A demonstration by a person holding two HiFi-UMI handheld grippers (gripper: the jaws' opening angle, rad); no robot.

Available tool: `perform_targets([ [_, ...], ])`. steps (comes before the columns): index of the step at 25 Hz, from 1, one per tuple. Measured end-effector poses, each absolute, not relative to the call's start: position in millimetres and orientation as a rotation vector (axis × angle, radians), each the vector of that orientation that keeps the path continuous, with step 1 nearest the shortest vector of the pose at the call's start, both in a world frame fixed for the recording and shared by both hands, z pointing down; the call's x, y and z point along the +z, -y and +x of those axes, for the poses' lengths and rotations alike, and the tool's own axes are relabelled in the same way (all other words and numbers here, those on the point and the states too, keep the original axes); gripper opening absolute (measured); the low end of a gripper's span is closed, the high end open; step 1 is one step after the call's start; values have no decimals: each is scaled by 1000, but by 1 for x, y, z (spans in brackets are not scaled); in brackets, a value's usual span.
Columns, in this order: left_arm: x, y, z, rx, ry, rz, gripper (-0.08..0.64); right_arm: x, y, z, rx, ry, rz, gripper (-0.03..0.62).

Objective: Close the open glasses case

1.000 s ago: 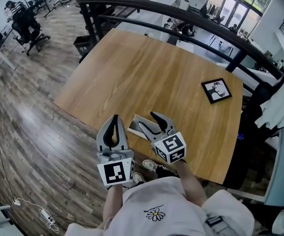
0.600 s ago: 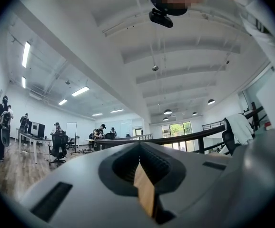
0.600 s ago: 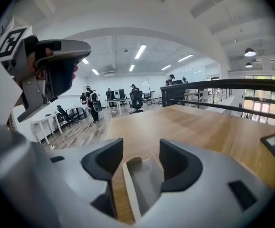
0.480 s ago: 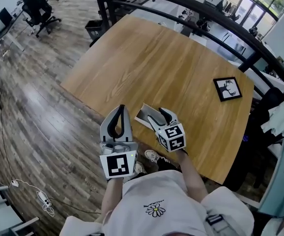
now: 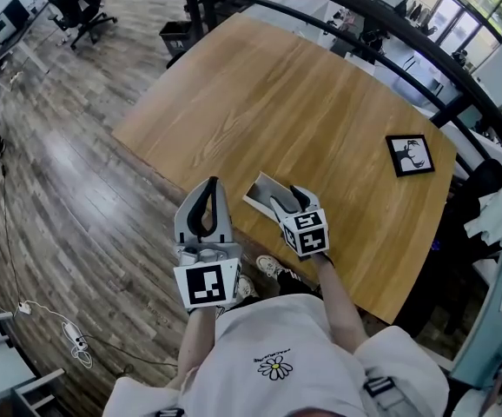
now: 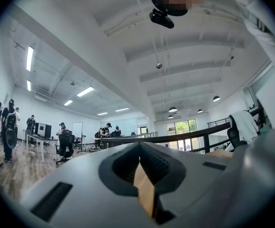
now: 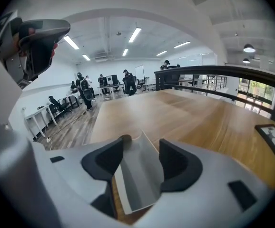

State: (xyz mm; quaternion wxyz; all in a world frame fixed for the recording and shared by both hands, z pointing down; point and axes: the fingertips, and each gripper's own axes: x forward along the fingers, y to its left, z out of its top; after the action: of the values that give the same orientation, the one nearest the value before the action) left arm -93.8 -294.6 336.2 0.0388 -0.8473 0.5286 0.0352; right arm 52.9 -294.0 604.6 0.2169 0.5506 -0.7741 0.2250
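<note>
the step in hand is the approach to the case (image 5: 262,194), which lies open on the table (image 5: 320,102) close to the near edge, grey inside showing. the right gripper (image 5: 287,200) is down at it with its jaws spread. in the right gripper view the case (image 7: 137,179) runs through the gap between the two pads, and neither pad looks pressed against it, so i judge it straddled and not gripped. the left gripper (image 5: 209,183) hangs off the table edge over the floor, just left of the case. its own view shows the left gripper (image 6: 140,151) with tips brought together on nothing, only a sliver of wood showing between the jaws. closing has not begun. the next move likely calls for the right gripper to catch the raised side of the case and tip it over onto the other half until it seats, pushing gently so the light case does not skid toward the edge. the left gripper could come in to steady the base.
</note>
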Motion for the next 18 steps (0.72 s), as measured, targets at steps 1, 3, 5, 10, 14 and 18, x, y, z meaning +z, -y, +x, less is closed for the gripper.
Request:
perform_targets([
  [1,336,294,-93,107,-1621,-2596,17,606,293,53,625,2144,1523,227],
  [3,337,294,-92,99,-1627,-2593,17,607,292,53,625,2147,1518,227],
  [5,339,294,-94,91,-1635,-2591,17,606,291,52,634,2154,1513,227],
  [10,341,292,-97,80,-1643,-2578,17,605,285,45,660,2177,1492,227],
  [14,339,287,-97,100,-1662,-2578,17,606,277,40,672,2190,1459,227],
  [18,342,284,-101,72,-1660,-2562,17,605,272,33,689,2208,1433,227],
])
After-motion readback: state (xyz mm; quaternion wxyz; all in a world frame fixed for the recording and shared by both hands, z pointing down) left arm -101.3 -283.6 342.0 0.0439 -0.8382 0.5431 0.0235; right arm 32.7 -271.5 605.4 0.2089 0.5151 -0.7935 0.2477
